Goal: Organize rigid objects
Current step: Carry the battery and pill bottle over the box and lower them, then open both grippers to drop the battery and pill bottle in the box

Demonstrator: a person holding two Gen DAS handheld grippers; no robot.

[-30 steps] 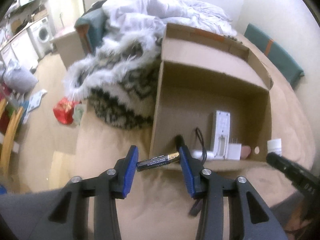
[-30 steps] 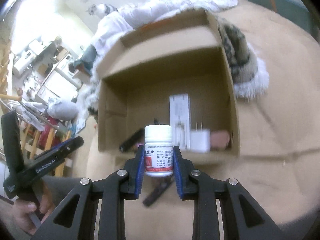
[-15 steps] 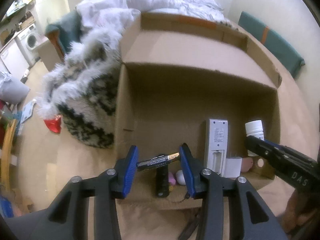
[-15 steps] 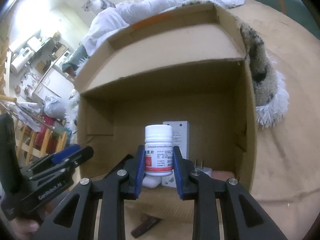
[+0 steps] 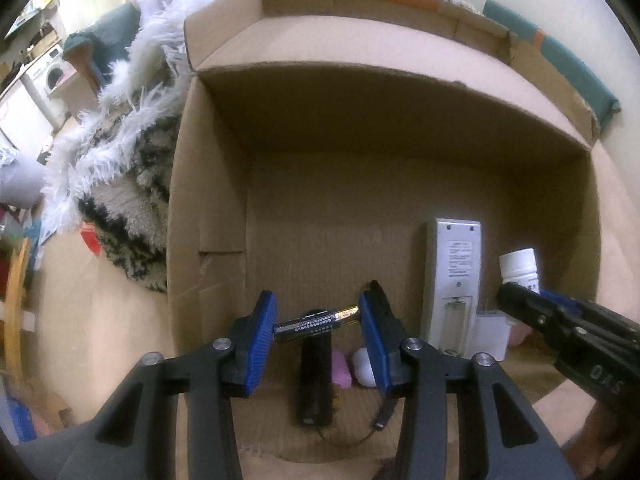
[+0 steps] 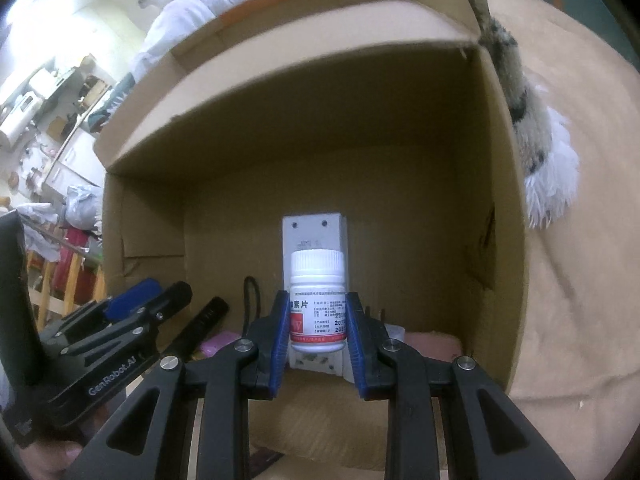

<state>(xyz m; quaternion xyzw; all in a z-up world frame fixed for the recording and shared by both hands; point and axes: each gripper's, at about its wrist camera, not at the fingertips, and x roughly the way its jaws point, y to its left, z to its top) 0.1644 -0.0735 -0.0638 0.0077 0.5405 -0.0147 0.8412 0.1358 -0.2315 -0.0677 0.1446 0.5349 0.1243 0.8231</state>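
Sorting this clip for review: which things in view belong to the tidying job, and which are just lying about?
Part of the job:
- battery, clamped in left gripper
- pill bottle, clamped in right gripper
- cardboard box
- remote, white plug and black stick lying in the box

Just lying about:
- furry blanket
- white bedding
- washing machine

the pill bottle (image 6: 317, 300) hides the middle of the grey remote (image 6: 313, 227) behind it. its label print is too small to read. lower left, the person's hand (image 6: 60, 453) is cut off by the frame edge.
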